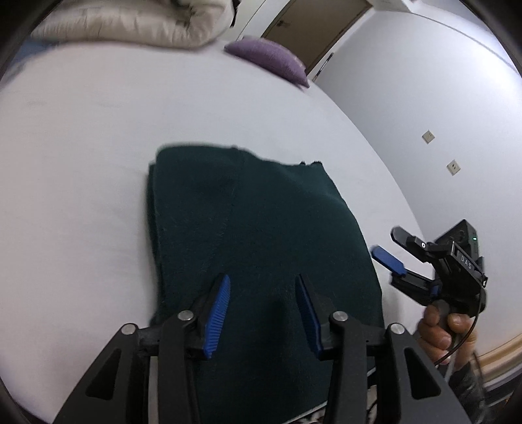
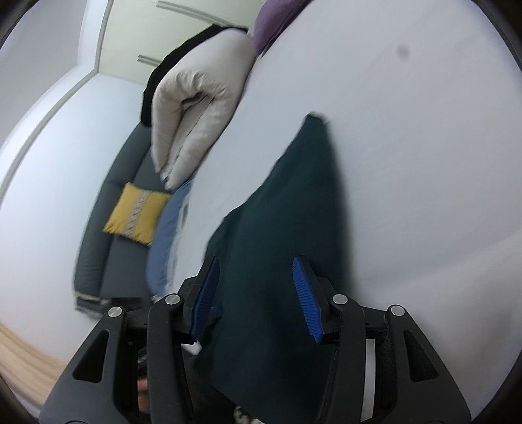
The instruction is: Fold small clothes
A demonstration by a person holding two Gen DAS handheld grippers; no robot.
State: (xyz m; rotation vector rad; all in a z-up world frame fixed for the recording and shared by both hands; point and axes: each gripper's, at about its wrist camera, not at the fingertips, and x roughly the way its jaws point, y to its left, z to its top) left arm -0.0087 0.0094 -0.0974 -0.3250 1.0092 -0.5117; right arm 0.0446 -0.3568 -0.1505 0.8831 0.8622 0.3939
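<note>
The big white bed (image 1: pixel 98 130) takes up most of both views, and the dark green cloth (image 1: pixel 254 221) lies flat on it, close to the near edge. It looks folded already: along its left side you can see layers stacked on top of each other, and its shape is a fairly neat block with one corner at the far end a bit ragged. So I think the main folding of this piece is done (or very nearly). What may be left is a last smoothing, one more fold to make it smaller, or putting it aside; I see no other small clothes waiting. Far off on the bed sit a rolled cream blanket (image 1: pixel 130 22) and a purple pillow (image 1: pixel 270 58). The left gripper (image 1: pixel 262 313) hangs over the near part of the cloth with its blue fingers apart and nothing pinched. The right gripper (image 2: pixel 257 293), held in a hand (image 1: pixel 440 329), is also apart and holds nothing.
</note>
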